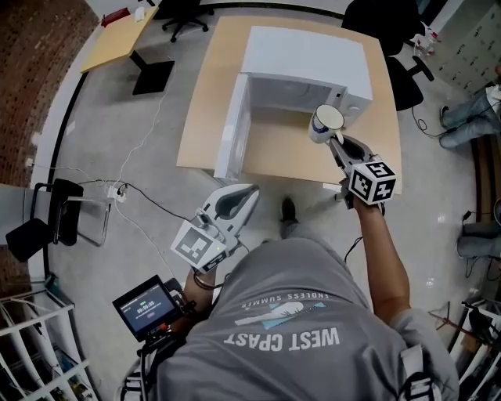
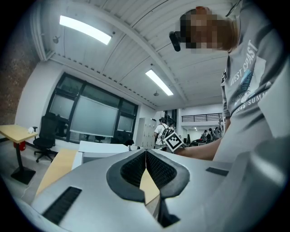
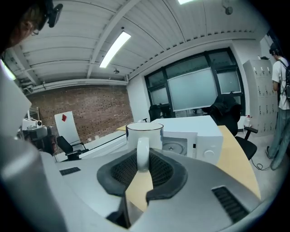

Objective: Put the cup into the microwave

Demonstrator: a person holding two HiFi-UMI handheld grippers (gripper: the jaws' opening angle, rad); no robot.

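Task status: partway. We see the cup (image 1: pixel 326 123) lifted clear of the table (image 1: pixel 205 102) and pinched by its handle in the right gripper (image 1: pixel 337 141). Its jaws stand only a little apart, clamped on that handle. The cup is upright, mouth up, just in front of the microwave (image 1: pixel 307 61), toward the right side of its open front and not yet inside. The microwave door (image 1: pixel 233 125) is swung out to the left, so we judge the opening step done. Left to do, in our judgement: carry the cup into the cavity, set it down, release, back out. The left gripper (image 1: pixel 249 189) has its jaws pressed together with nothing between them. It is held near the body over the floor (image 1: pixel 125 149), apart from the table. Surface: 1 light wooden tabletop, bare except for the microwave. Room: grey floor with a trailing cable (image 1: pixel 150 117), black office chairs (image 1: pixel 184 12), brick wall (image 1: pixel 31 55), large windows (image 3: pixel 195 90), ceiling strip lights.
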